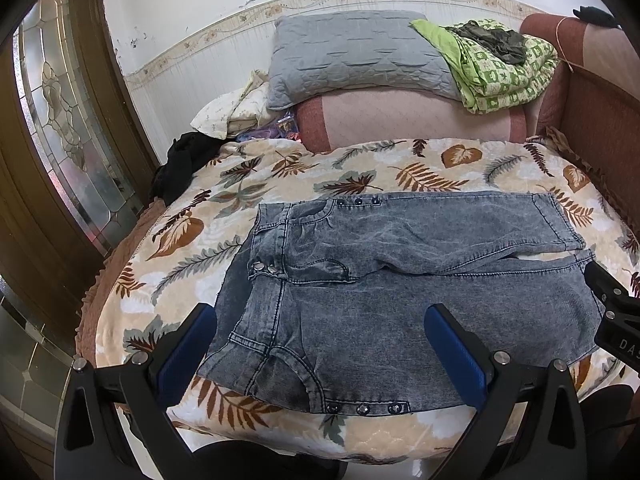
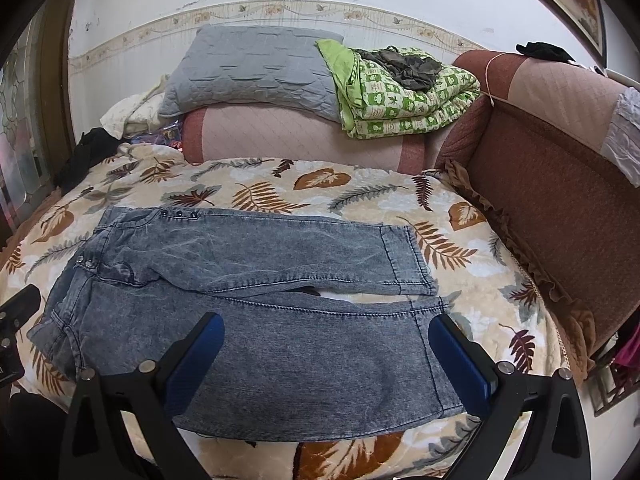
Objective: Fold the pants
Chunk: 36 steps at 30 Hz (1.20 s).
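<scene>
Grey-blue denim pants [image 1: 400, 280] lie flat on the leaf-print blanket [image 1: 200, 208], waist to the left and both legs running right. My left gripper [image 1: 320, 332] hovers open over the near waist and hip, nothing between its blue pads [image 1: 188, 356]. In the right wrist view the same pants [image 2: 260, 300] spread across the blanket [image 2: 460, 248]. My right gripper [image 2: 326, 340] is open above the near leg, close to its hem. The right gripper's black body [image 1: 612, 312] shows at the left view's right edge.
A grey pillow [image 1: 352, 52] and a folded green quilt [image 1: 500, 64] rest on a pink cushion [image 1: 400, 120] at the back. A brown padded sofa back [image 2: 560, 200] borders the right side. A glass-panelled door [image 1: 60, 120] stands on the left, with dark clothing [image 1: 180, 164] beside it.
</scene>
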Tool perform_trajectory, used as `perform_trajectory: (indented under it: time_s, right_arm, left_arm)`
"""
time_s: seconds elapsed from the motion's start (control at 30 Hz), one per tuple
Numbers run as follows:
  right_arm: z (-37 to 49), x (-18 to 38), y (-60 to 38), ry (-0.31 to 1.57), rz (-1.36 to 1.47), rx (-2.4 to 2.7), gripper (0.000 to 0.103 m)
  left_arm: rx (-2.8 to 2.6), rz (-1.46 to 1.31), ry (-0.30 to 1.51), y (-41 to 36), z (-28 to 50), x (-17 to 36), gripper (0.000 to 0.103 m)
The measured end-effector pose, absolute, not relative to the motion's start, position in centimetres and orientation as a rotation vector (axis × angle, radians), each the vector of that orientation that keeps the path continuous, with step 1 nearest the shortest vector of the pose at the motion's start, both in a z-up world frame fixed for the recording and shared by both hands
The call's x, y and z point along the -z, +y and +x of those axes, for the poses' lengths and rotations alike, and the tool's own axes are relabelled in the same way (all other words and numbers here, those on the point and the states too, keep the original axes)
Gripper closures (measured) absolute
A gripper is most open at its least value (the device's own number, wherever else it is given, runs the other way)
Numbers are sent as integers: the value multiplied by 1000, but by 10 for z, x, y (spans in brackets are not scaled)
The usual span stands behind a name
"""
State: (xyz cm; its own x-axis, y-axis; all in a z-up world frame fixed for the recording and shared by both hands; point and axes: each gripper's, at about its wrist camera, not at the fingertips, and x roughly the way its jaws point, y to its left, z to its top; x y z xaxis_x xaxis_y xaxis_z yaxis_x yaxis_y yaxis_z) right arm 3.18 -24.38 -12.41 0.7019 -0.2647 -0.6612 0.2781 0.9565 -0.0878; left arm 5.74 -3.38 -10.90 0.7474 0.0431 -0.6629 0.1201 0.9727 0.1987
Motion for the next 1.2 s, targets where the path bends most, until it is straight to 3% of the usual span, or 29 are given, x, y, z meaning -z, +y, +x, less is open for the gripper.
perform_trajectory:
  time_s: [0.4,0.67,0.9,1.07,1.13,1.2]
  right_arm:
    - [54,133,-273,788,107,228,0]
    - [116,146,-388,860,199,311,0]
    - [190,182,-475,952,340,311,0]
    - [228,205,-522,956,446,304,0]
    - [240,214,-536,958,476,298,0]
    - [253,227,-548,972,492,310,0]
  left_arm:
    - [22,240,796,4,107,120,0]
    - [-230,222,910,106,258,134,0]
    - [-131,-18,1113,122,375,185,1]
    - [-67,-104,1165,98,427,218,33]
    - [-40,-84,1199,81,444,235,40]
    - [-20,-73,1225,70,455,249,58]
